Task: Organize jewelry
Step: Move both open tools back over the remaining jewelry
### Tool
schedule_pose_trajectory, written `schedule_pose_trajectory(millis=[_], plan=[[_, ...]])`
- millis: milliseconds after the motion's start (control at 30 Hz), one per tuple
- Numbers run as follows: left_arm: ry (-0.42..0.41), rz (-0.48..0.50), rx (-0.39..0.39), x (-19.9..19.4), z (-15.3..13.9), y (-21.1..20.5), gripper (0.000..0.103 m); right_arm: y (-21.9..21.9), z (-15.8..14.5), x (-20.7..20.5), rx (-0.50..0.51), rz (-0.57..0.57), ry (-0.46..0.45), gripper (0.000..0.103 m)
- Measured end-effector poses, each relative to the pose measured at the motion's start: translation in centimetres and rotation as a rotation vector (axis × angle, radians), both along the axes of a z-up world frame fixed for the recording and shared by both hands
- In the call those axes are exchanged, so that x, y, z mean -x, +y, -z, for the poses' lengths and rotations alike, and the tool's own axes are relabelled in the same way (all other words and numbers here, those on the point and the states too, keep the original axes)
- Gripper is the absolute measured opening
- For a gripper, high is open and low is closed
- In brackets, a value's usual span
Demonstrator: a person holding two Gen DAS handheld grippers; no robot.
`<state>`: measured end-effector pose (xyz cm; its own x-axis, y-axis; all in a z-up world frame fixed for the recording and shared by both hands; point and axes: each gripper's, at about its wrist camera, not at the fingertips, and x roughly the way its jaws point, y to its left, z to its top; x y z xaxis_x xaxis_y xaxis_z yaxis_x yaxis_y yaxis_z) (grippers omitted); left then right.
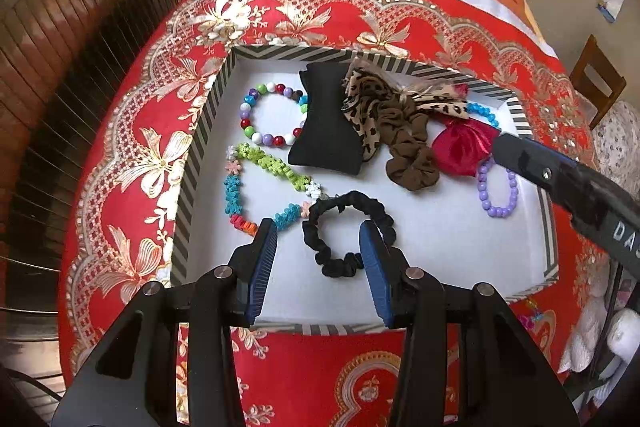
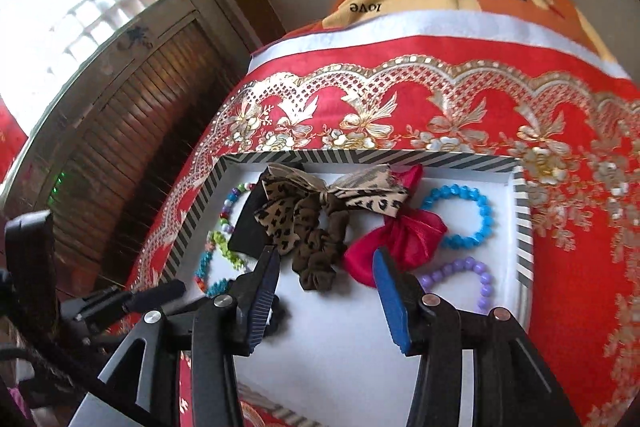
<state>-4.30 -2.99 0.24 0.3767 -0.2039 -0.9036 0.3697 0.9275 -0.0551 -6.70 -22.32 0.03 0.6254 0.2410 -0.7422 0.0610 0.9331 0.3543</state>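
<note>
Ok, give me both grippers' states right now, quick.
Left gripper: open, holding nothing, above the black scrunchie.
Right gripper: open, holding nothing, above the tray.

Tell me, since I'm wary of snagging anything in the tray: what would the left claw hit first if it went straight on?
Most likely the black fabric scrunchie, which lies between the open left claw tips on the white floor of the striped-rim tray. Depth is uncertain; it hovers apart.
</note>
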Motion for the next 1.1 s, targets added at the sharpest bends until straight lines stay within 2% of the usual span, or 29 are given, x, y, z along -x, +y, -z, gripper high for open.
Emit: schedule_pose_trajectory(millis=[200, 567, 967, 1100], plan=[[-0.027, 0.018, 0.003, 1.9, -0.9, 0.0, 0.042, -0.1, -1.1, 3.4, 0.046, 0.023, -0.017, 0.047], [-0.055, 0.047, 0.003, 6.5, -1.8, -0.1, 0.042, -0.7, -1.4, 10.2, 0.059, 0.078, -0.022, 0.049], [-0.044, 0.045, 0.022, 11.0, -1.9, 1.3, 0.042, -0.7, -0.5, 17.1, 0.071, 0.107, 0.010, 0.050], [-0.007, 0.034, 0.032, 12.0, -1.1, 2.3, 0.042, -0.9, 0.3, 19.4, 0.074, 0.110, 0.027, 0.050]])
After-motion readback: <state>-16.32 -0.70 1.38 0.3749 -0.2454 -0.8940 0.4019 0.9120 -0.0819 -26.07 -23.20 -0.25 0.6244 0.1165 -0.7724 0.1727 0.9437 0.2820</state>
